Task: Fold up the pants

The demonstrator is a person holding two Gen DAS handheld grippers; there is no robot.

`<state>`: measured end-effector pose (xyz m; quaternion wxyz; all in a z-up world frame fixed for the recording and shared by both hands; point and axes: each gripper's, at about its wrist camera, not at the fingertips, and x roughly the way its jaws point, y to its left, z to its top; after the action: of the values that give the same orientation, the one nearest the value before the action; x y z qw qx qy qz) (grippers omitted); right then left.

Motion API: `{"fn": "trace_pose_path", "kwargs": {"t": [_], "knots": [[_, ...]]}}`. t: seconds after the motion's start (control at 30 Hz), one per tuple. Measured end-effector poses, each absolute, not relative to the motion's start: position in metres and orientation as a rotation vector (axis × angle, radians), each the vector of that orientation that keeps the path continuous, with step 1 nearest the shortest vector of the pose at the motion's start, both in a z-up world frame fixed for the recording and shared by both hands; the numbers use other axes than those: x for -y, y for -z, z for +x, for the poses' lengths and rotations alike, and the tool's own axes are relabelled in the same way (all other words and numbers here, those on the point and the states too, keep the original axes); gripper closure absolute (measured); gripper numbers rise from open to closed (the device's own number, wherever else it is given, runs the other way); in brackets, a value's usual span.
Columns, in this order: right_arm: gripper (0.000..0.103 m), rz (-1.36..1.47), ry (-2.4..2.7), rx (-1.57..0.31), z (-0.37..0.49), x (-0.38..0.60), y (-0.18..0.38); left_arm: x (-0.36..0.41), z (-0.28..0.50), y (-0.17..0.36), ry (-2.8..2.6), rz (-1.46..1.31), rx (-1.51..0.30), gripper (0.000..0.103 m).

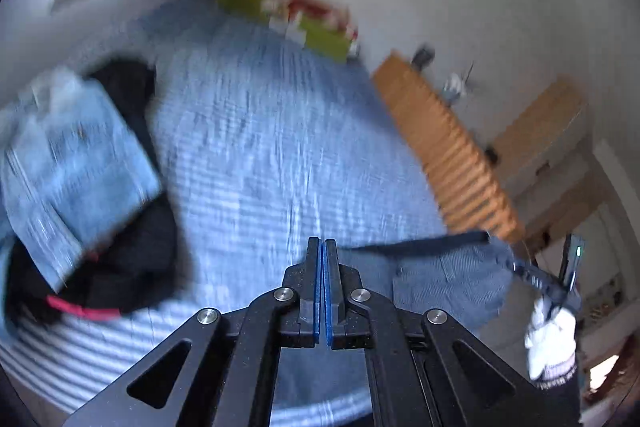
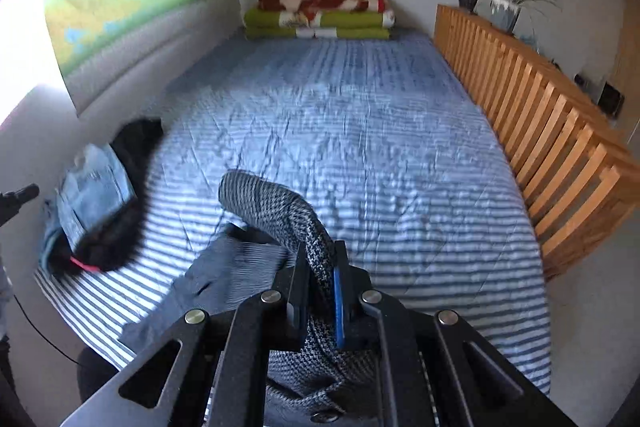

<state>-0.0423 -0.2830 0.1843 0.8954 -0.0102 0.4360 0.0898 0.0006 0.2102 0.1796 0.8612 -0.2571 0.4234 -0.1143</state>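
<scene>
Grey woven pants (image 2: 280,215) are lifted at one end over the near part of the bed. My right gripper (image 2: 322,267) is shut on that bunched end, and a button shows below the fingers. The rest of the pants (image 2: 228,275) trails down onto the striped cover. In the blurred left wrist view the pants (image 1: 440,287) stretch to the right toward the right gripper (image 1: 536,277), which a white-gloved hand (image 1: 552,339) holds. My left gripper (image 1: 323,247) is shut, blue pads together, with nothing seen between them. It also shows at the left edge as the left gripper (image 2: 20,197), apart from the pants.
The bed (image 2: 360,131) has a blue-and-white striped cover. Folded light-blue jeans (image 2: 96,199) lie on a black garment (image 2: 132,147) at its left side. A wooden slatted rail (image 2: 540,123) runs along the right. Folded green and red blankets (image 2: 320,13) sit at the far end.
</scene>
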Motion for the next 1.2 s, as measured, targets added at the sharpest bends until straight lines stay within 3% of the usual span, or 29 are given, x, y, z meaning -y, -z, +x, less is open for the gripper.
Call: {"fn": "trace_pose_path", "kwargs": {"t": [0.17,0.2,0.27,0.3,0.33,0.53,0.73,0.77,0.83,0.9,1.07,1.2], "knots": [[0.095,-0.037,-0.114,-1.043,-0.020,0.286,-0.121,-0.169,0.039,-0.099,0.287,-0.507,-1.102,0.101],[0.095,-0.034,-0.101,-1.068,-0.015,0.291,-0.109,-0.161,0.052,-0.083,0.287,-0.521,-1.142,0.097],[0.094,-0.061,-0.059,-1.107,-0.007,0.303,-0.086,-0.144,0.070,-0.058,0.307,-0.513,-1.194,0.074],[0.094,-0.068,-0.042,-1.120,-0.003,0.311,-0.076,-0.132,0.085,-0.042,0.351,-0.519,-1.223,0.050],[0.094,-0.052,-0.031,-1.142,0.002,0.323,-0.065,-0.125,0.097,-0.032,0.371,-0.527,-1.236,0.032],[0.093,0.060,0.001,-1.265,0.028,0.389,-0.003,-0.077,0.170,0.026,0.388,-0.409,-1.316,0.019],[0.092,0.146,-0.032,-1.315,0.040,0.414,0.037,-0.061,0.205,0.077,0.377,-0.433,-1.362,0.021],[0.092,0.150,-0.039,-1.318,0.041,0.415,0.040,-0.057,0.206,0.080,0.388,-0.447,-1.358,0.026],[0.092,0.156,-0.050,-1.320,0.044,0.416,0.042,-0.044,0.203,0.081,0.396,-0.405,-1.339,0.068],[0.092,0.151,-0.057,-1.310,0.046,0.415,0.039,-0.041,0.198,0.075,0.378,-0.387,-1.316,0.089],[0.092,0.103,-0.069,-1.249,0.040,0.396,0.007,-0.072,0.173,0.029,0.393,-0.547,-1.209,0.091],[0.093,0.049,-0.060,-1.166,0.029,0.368,-0.038,-0.097,0.135,-0.052,0.366,-0.457,-1.083,0.091]]}}
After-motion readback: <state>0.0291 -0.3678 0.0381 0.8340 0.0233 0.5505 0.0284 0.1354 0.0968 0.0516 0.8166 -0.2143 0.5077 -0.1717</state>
